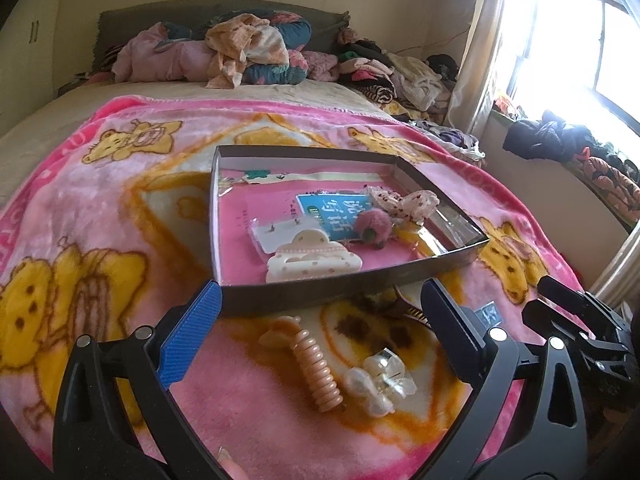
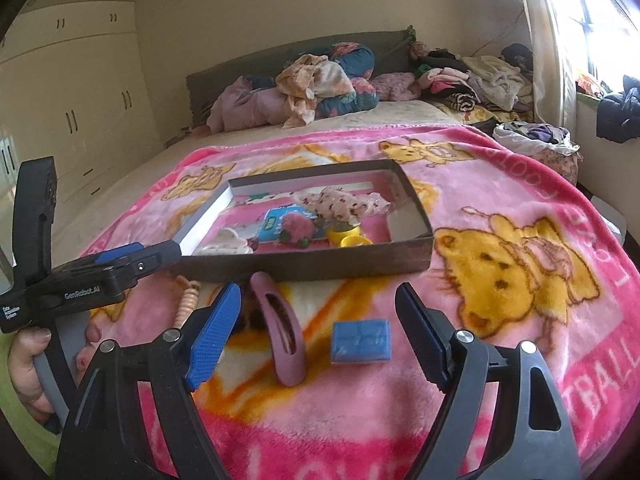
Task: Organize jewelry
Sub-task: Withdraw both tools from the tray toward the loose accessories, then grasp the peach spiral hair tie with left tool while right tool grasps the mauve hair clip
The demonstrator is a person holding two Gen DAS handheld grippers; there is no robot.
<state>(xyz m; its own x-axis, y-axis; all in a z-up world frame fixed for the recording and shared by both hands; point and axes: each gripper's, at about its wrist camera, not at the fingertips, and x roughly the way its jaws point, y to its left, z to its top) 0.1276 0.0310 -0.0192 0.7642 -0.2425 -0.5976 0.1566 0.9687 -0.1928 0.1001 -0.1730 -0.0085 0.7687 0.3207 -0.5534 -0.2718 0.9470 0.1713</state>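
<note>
Mauve hair clip (image 2: 282,340) shows clearly only from right wrist view.

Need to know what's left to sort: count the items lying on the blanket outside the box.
4: a peach spiral hair tie and pearly white bow clip before the left gripper; a mauve oval hair clip and small blue box before the right gripper. Others may be hidden.
</note>
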